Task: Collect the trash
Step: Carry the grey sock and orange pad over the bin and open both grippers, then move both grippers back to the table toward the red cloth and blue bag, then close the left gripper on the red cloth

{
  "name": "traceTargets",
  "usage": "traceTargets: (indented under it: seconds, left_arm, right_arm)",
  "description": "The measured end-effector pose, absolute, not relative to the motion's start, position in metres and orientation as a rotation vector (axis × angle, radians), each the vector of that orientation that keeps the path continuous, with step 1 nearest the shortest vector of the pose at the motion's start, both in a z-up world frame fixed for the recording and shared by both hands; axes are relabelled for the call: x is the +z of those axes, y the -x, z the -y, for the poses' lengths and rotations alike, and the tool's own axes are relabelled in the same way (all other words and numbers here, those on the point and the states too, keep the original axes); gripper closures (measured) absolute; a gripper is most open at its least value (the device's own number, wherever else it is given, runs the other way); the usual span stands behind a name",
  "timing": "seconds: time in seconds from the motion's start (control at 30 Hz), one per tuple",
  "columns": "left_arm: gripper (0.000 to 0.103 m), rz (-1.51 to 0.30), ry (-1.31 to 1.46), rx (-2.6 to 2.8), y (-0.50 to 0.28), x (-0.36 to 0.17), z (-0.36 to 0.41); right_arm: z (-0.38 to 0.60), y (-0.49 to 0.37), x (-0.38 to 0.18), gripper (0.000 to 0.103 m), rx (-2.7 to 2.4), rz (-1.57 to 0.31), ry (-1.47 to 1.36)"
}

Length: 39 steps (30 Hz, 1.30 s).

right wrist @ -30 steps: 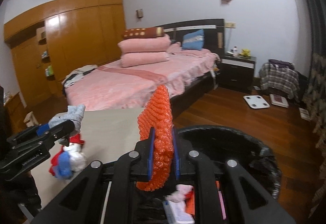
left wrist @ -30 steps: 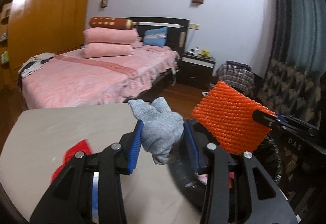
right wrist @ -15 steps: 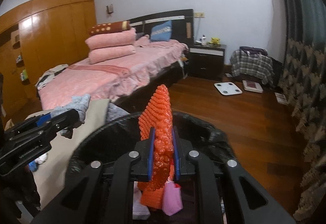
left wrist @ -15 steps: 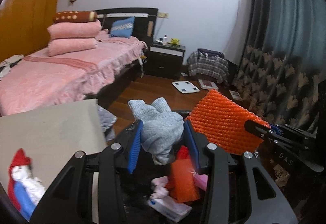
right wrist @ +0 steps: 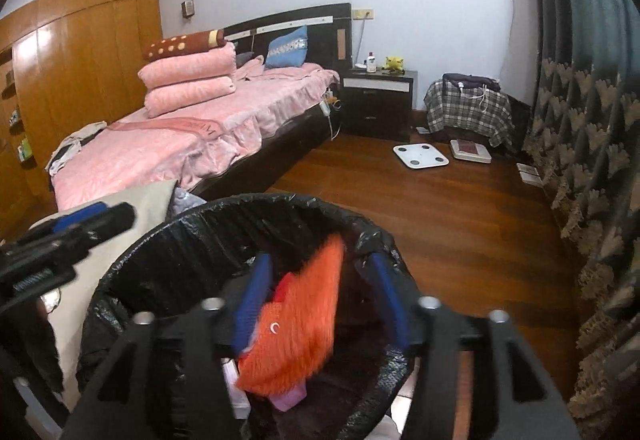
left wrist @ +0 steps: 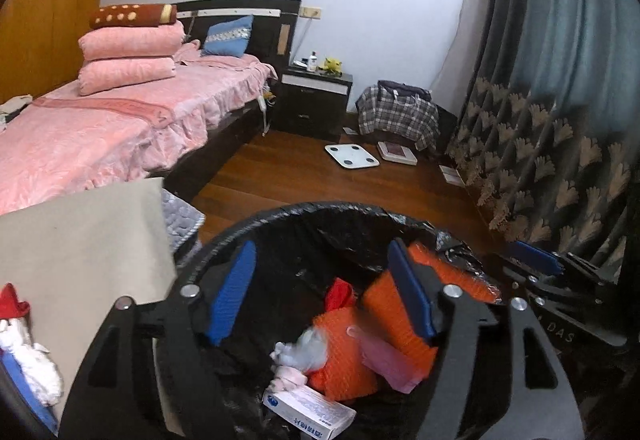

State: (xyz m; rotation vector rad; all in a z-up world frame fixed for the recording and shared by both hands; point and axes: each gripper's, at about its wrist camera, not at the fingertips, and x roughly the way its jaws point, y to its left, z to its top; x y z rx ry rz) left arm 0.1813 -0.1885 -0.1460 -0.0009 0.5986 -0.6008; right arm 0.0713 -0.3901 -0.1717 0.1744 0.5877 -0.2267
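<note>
Black bin liner (left wrist: 304, 212); orange netted foam (right wrist: 296, 320) inside; pink bedspread (left wrist: 100, 128) at ten o'clock; checked bag (left wrist: 396, 112); blue pillow (right wrist: 286, 48)

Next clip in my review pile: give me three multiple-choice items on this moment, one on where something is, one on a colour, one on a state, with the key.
1. Where does the white scale lie?
A. On the wooden floor
B. On the bed
C. In the bin

2. What colour is the liner of the bin?
A. White
B. Black
C. Blue

3. What is between the fingers of the left gripper?
A. A grey glove, clamped
B. A white box, clamped
C. Nothing gripped; they stand apart over the bin

Key:
1 A: the scale sits flat on the floorboards in front of the nightstand.
2 B: crinkled black plastic folds over the bin's rim.
3 C: the blue fingers are opening with only the trash lying in the bin seen between them, including the white box.
</note>
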Motion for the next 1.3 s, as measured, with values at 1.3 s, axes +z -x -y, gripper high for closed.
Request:
traceTargets:
  seconds: [1.3]
  left_arm:
    - [0.012, -0.614, 0.068, 0.113, -0.121, -0.161, -0.165]
  right_arm:
    - [0.089, -0.127, -0.197, 0.006, 0.228, -0.631, -0.031]
